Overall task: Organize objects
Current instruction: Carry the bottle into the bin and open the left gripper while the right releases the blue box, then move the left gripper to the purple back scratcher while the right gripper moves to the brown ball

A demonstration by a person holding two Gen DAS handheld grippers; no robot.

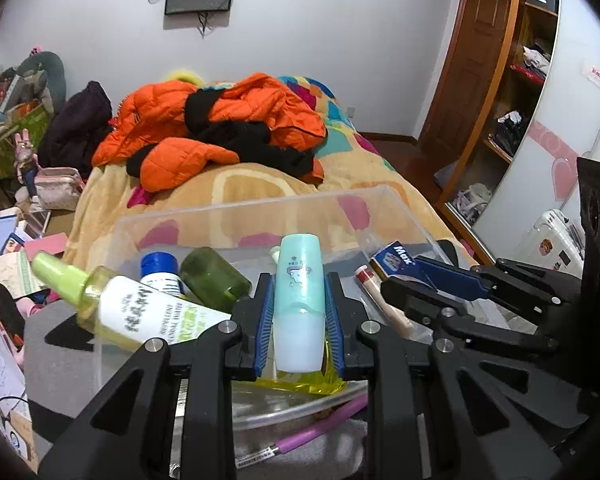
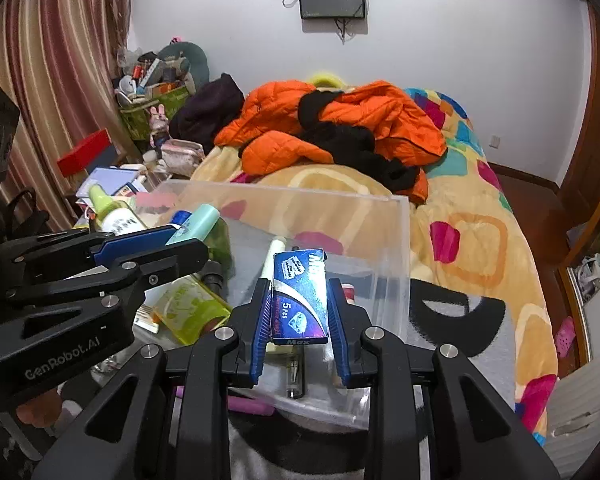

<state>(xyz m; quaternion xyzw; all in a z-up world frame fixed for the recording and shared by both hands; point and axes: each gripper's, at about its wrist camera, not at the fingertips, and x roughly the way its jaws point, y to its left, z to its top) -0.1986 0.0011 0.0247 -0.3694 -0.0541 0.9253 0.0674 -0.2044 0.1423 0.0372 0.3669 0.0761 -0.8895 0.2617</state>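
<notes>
The left hand-held gripper [image 1: 299, 320] pinches a pale mint-green plastic tube with a rounded cap [image 1: 299, 304], held upright so it can go down into the clear plastic storage box [image 1: 260, 204] at its twelve o'clock. The right hand-held gripper [image 2: 299, 316] pinches a small blue cardboard box of blades [image 2: 300, 300] over the same clear box, likely for the same reason: both things look ready to be dropped in with the rest. The left view shows a yellow-green spray bottle with a white label [image 1: 140, 312] at nine o'clock, leaning on the box's rim, plus a dark green round jar [image 1: 214, 278] inside. The right view alone shows the striped curtain [image 2: 60, 80] and a red flat box [image 2: 84, 152] at ten o'clock.
</notes>
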